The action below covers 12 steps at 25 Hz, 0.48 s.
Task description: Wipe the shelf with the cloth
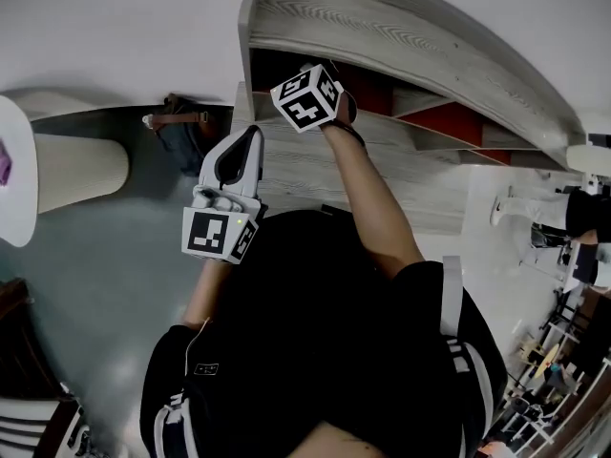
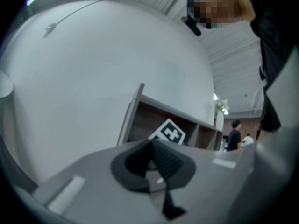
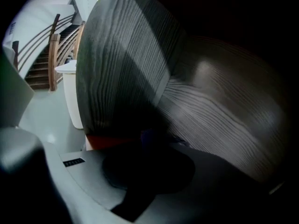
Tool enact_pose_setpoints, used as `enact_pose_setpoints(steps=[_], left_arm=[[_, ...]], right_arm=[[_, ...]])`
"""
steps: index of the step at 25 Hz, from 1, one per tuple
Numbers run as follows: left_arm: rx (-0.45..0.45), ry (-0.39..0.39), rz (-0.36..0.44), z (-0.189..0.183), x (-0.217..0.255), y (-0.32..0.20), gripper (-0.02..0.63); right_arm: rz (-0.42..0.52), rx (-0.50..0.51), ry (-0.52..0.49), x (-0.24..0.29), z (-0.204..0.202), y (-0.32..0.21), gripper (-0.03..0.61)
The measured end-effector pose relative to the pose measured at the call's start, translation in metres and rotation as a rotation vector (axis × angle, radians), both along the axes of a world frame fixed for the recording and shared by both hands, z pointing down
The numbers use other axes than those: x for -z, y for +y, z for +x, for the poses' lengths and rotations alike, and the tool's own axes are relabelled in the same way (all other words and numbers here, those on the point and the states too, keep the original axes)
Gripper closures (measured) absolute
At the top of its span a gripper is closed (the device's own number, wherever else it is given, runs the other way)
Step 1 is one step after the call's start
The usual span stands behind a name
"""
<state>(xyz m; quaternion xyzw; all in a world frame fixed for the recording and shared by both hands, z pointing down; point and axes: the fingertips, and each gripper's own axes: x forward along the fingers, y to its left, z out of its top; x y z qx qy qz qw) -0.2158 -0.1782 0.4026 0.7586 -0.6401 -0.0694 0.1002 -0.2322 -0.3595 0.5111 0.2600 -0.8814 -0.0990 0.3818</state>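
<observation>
the right gripper's (image 3: 150,143) two jaws look squeezed shut on a small dark bluish cloth (image 3: 148,135), but it is very dim in there, so the cloth shows only as a dark lump at the tips. the cloth sits against the stripy grey board inside the long grey wooden shelf (image 1: 401,36). a thin red strip (image 3: 108,142) shows just beside the jaws. in the head view, this gripper's white cube with black square marks (image 1: 305,96) pokes out at the mouth of the shelf, and the person's bare arm (image 1: 374,198) reaches up to it. red panels (image 1: 451,122) line the inside of the shelf further along. the left gripper's (image 2: 153,154) black pads (image 2: 170,161) are pressed together with nothing between them. it is held up in the air in front of the shelf, near its left end, well apart from the cloth, and it points toward the plain white wall (image 2: 93,73). below it is the smooth grey floor (image 1: 105,284). far off to the side, brown wooden stairs with a rail (image 3: 49,50) go up.
</observation>
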Motion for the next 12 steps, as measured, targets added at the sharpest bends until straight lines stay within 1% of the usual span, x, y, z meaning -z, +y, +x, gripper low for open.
enact_pose_setpoints(steps=[6,12], left_arm=[[0.023,-0.003,0.002,0.0,0.001,0.009,0.609],[0.032,-0.008,0.006,0.003,0.004,0.015,0.609]], right_arm=[[-0.008,0.129,0.011,0.0,-0.018,0.02,0.532],[-0.018,0.243,0.034,-0.001,-0.023,0.045,0.532]])
